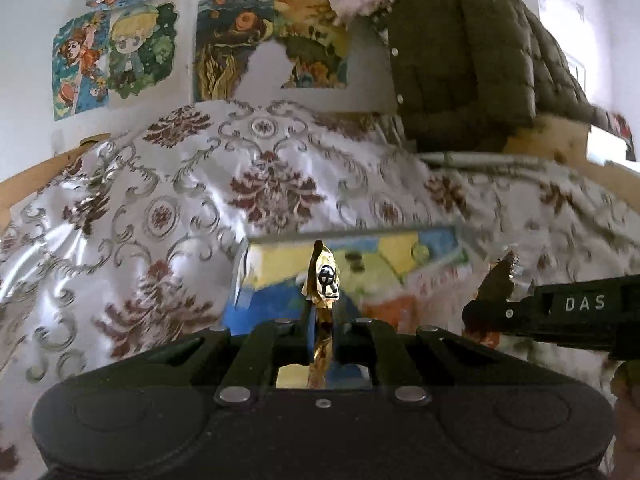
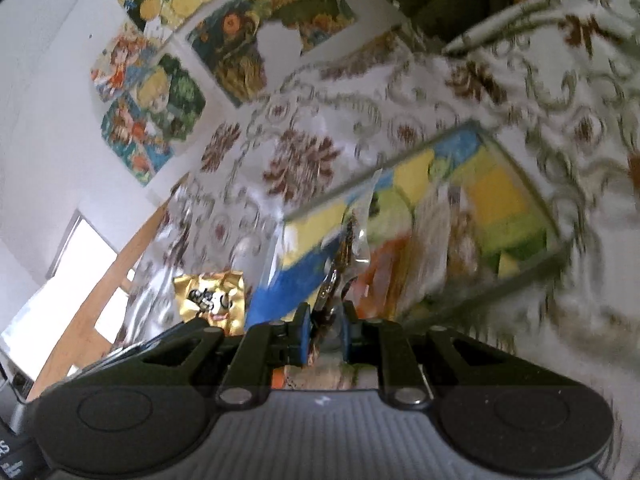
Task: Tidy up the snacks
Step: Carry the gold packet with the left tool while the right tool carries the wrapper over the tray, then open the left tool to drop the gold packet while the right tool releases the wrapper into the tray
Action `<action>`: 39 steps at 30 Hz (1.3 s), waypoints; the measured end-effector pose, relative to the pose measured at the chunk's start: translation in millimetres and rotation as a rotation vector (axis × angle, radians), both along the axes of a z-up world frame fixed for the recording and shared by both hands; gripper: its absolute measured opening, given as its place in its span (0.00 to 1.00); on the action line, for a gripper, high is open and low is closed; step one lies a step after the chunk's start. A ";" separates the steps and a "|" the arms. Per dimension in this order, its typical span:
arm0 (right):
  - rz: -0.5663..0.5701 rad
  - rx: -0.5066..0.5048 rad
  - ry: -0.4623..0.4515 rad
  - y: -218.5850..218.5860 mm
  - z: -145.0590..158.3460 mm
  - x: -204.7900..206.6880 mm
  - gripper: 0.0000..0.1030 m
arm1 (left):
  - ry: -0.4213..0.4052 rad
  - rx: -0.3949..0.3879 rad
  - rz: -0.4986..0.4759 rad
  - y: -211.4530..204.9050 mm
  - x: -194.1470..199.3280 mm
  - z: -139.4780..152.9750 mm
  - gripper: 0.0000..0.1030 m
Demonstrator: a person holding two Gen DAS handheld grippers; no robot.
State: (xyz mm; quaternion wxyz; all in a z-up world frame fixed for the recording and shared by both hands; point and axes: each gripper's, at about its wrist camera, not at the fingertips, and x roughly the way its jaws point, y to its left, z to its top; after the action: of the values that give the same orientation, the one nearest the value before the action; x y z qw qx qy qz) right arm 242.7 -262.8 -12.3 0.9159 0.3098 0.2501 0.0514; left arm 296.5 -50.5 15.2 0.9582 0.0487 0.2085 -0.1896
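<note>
My left gripper (image 1: 322, 322) is shut on a gold foil snack packet (image 1: 325, 276), which stands edge-on between the pads and above a colourful box (image 1: 400, 256). In the right wrist view the same gold packet (image 2: 210, 298) hangs at the left. My right gripper (image 2: 326, 332) is shut on a clear-wrapped snack packet (image 2: 346, 248) with dark contents. It holds this packet over the near corner of the blue, yellow and orange box (image 2: 500, 192). From the left wrist view, the right gripper (image 1: 486, 310) comes in from the right with its dark packet (image 1: 498, 280).
A glossy white tablecloth (image 1: 180, 208) with brown flower patterns covers the table. An olive puffer jacket (image 1: 472, 52) hangs at the back right. Cartoon posters (image 1: 120, 52) are on the white wall. A wooden edge (image 2: 100, 300) runs along the left.
</note>
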 end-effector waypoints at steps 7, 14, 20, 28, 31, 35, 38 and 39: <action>-0.054 -0.067 -0.036 -4.9 0.5 50.1 0.16 | -0.008 -0.035 -0.003 -10.8 49.7 -19.2 0.07; -0.062 -0.148 0.018 5.7 -23.9 86.1 0.16 | 0.059 -0.100 0.013 -5.9 81.0 -46.4 0.07; -0.057 -0.232 0.053 16.3 -33.2 95.0 0.17 | 0.090 -0.087 -0.019 -14.7 85.7 -62.0 0.08; -0.077 -0.271 0.067 16.5 -36.7 92.6 0.20 | 0.124 -0.104 -0.030 -15.7 89.8 -71.3 0.10; -0.095 -0.257 0.069 11.9 -38.5 89.9 0.23 | 0.125 -0.104 -0.033 -15.1 89.3 -70.7 0.19; -0.115 -0.269 0.068 7.9 -37.3 87.9 0.51 | 0.129 -0.088 -0.023 -16.7 87.9 -70.2 0.31; -0.123 -0.292 0.042 6.4 -30.6 83.9 0.56 | 0.106 -0.079 -0.016 -19.1 83.4 -64.9 0.44; -0.130 -0.304 0.032 5.9 -27.5 82.4 0.58 | 0.098 -0.080 -0.013 -20.6 81.5 -62.5 0.54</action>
State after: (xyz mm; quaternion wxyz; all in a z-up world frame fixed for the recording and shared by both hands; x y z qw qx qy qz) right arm 325.1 -257.0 -39.8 0.9496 0.1838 0.2488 -0.0512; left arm 378.0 -71.1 -47.4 0.9468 0.0026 0.2469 -0.2064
